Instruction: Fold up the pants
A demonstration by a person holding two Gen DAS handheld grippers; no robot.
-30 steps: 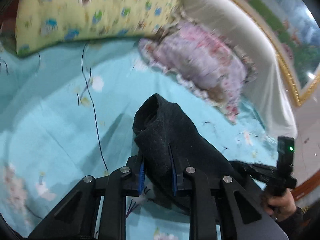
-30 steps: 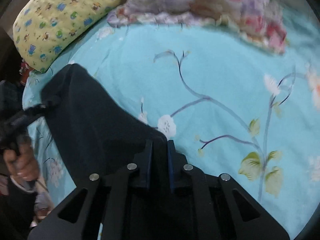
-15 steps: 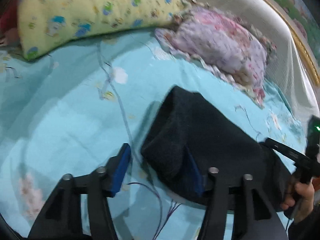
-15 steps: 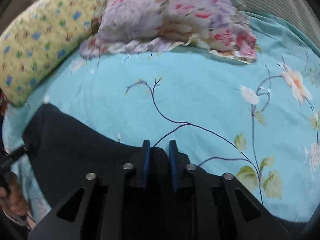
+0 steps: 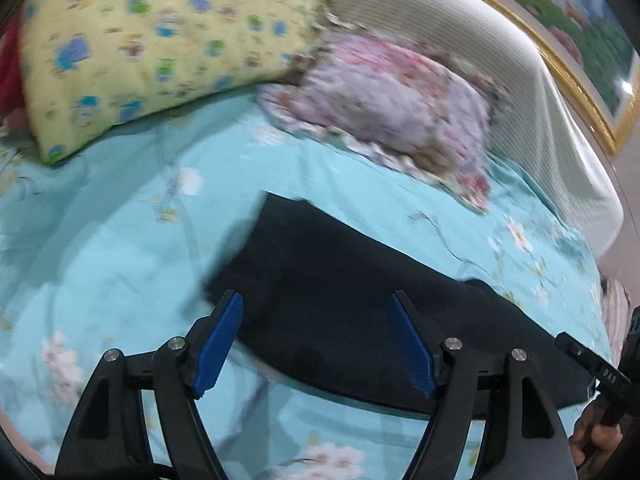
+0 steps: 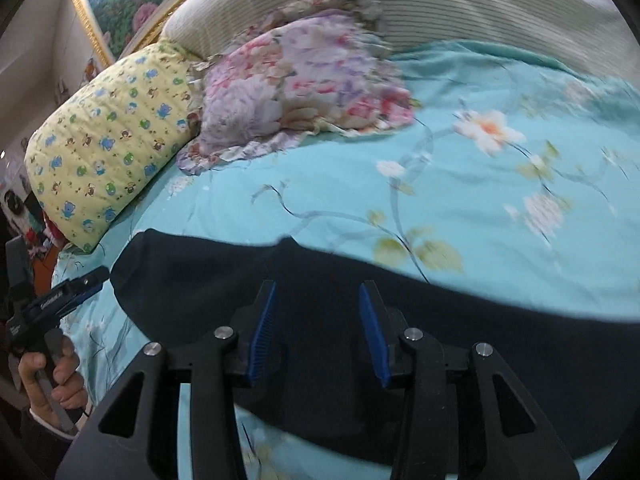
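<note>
- The dark, soft knit pants point(image 5: 360, 312) are spread flat as a folded band across the turquoise floral bedsheet point(image 5: 120, 240).
- The fabric is judged light, limp and non-slippery; an outer edge or corner is best pinched, both layers together.
- The left gripper point(image 5: 320, 340) is seen spread wide above the cloth, gripping nothing.
- The right gripper point(image 6: 318, 328) is likewise parted, nothing pinched.
- A yellow printed pillow point(image 6: 112, 140) and a pink floral pillow point(image 6: 296, 80) are seen beyond.
</note>
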